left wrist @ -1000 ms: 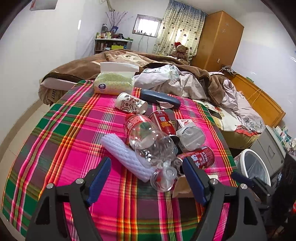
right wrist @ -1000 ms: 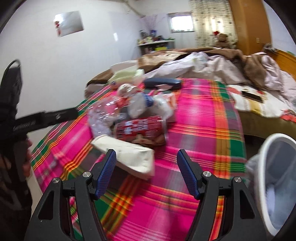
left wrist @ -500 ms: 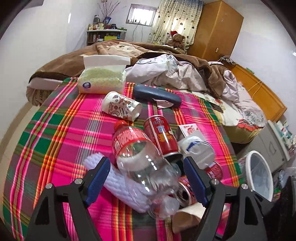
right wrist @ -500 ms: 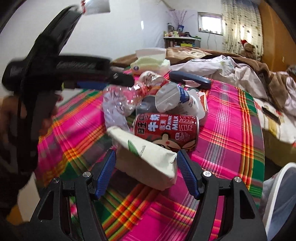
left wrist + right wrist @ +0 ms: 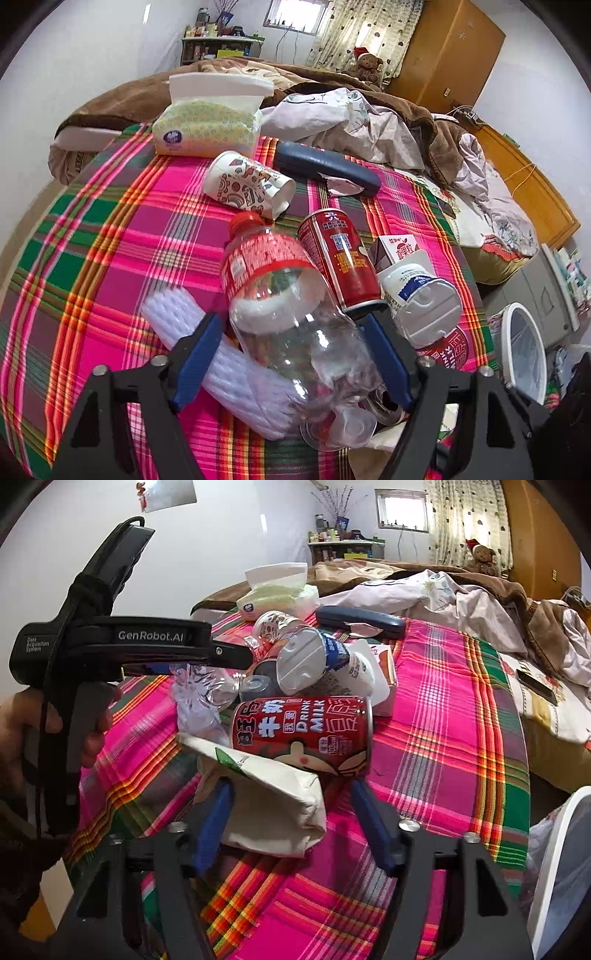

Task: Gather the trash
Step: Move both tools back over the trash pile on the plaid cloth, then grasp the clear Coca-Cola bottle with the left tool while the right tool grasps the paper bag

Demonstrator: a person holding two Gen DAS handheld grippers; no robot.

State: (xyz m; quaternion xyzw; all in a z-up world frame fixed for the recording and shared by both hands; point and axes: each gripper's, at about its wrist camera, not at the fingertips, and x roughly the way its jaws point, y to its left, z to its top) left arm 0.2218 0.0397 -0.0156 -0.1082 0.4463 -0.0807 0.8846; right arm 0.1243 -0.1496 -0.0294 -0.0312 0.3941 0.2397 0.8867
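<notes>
**Both tongs closing in on the trash pile**

The left tongs [image 5: 295,363] stand a good way open and have just been narrowing around a clear plastic bottle [image 5: 291,321]. The bottle lies between the two blue fingers [image 5: 195,363], and whether the pads press its sides yet I cannot tell. Its long axis runs straight away from the tongs, red cap [image 5: 245,221] at the far end and crumpled base nearest the camera. Under the left finger lies a white foam sleeve [image 5: 218,365], slanting away to the left. Just beyond the right finger a red can [image 5: 341,264] lies along the same line as the bottle, with a white yogurt bottle [image 5: 421,299] to the right of it. Further off lie a patterned paper cup [image 5: 249,186], on its side, and a tissue pack [image 5: 208,127].

The right tongs [image 5: 291,819] are about half open and have just been closing on a cream paper carton [image 5: 273,805]. The carton lies crosswise between the fingers; the left finger [image 5: 212,827] touches its side, while the right one stands just clear of it, so the carton is not clenched. Directly beyond the carton, and touching it, a red milk can [image 5: 303,731] lies on its side, long axis also crosswise. Everything rests on the plaid cloth of the desk [image 5: 443,709]. A white bin [image 5: 554,867] stands off to the right of these tongs, beyond the desk edge.
</notes>
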